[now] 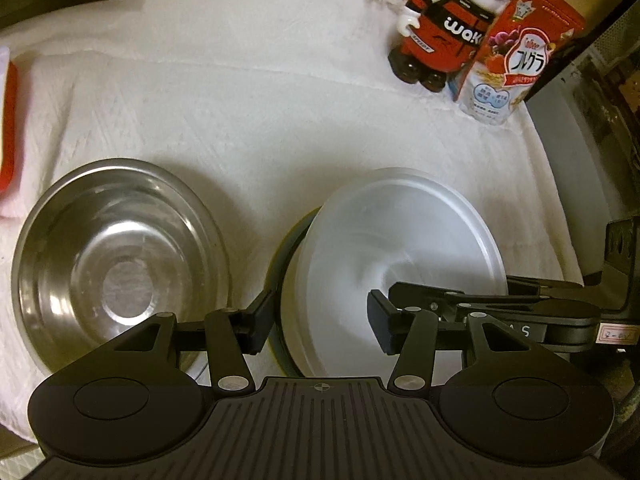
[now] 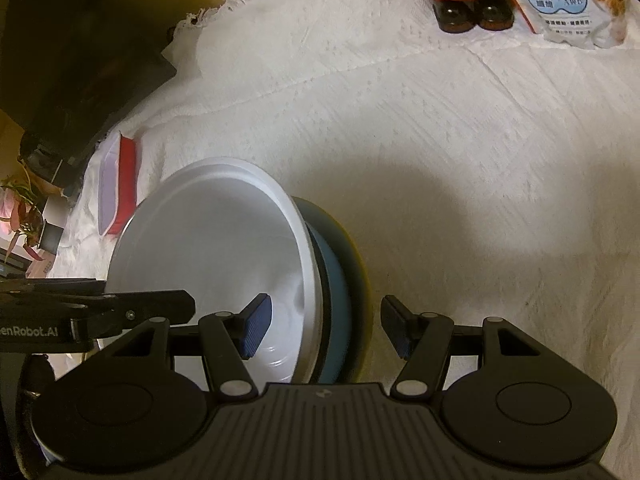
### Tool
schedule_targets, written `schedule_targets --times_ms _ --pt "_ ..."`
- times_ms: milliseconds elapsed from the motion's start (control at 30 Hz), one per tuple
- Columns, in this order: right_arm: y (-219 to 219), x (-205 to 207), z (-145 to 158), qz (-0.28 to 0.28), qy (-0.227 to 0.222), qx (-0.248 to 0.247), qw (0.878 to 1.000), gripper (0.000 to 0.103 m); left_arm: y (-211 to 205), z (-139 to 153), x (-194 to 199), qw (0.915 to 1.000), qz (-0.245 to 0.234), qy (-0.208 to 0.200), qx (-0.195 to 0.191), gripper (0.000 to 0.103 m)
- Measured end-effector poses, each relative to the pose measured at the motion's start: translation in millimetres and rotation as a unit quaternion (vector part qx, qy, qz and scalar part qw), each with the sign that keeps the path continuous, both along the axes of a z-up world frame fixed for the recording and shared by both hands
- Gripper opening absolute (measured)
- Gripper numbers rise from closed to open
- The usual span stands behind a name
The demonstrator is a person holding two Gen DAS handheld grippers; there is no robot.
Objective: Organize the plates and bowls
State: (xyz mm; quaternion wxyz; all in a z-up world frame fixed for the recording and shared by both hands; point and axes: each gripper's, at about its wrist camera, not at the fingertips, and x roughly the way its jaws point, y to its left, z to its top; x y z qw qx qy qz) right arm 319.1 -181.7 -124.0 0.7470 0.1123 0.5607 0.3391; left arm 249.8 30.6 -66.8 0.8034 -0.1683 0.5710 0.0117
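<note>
Steel bowl [image 1: 120, 256] shows only from left wrist; red container [image 2: 120, 188] only from right.

A white textured cloth [image 1: 248, 120] covers the bench. On it sit a steel bowl [image 1: 120, 256] at eight o'clock and a stack topped by a white bowl [image 1: 400, 248] at four. A robot figurine [image 1: 452, 28] and cereal pouch [image 1: 516, 60] stand at one o'clock.

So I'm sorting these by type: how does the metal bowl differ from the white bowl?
The metal bowl is shiny steel; the white bowl is matte and white. The metal bowl sits alone, flat on the cloth, while the white bowl is tilted and nested on a blue dish. Both are round, empty and open-side up.
</note>
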Motion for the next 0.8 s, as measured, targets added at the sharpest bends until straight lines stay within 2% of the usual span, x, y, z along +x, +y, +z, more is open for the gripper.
schedule_targets --times_ms 500,800 --pt "-6.1 -3.1 -4.4 -0.008 0.01 0.0 1.0 0.062 1.0 -5.4 1.5 0.9998 0.003 0.009 0.015 0.054" --pt "-0.7 -4.6 -8.3 -0.001 0.015 -0.003 1.0 0.062 3.3 -9.1 0.9 0.9998 0.006 0.016 0.01 0.054"
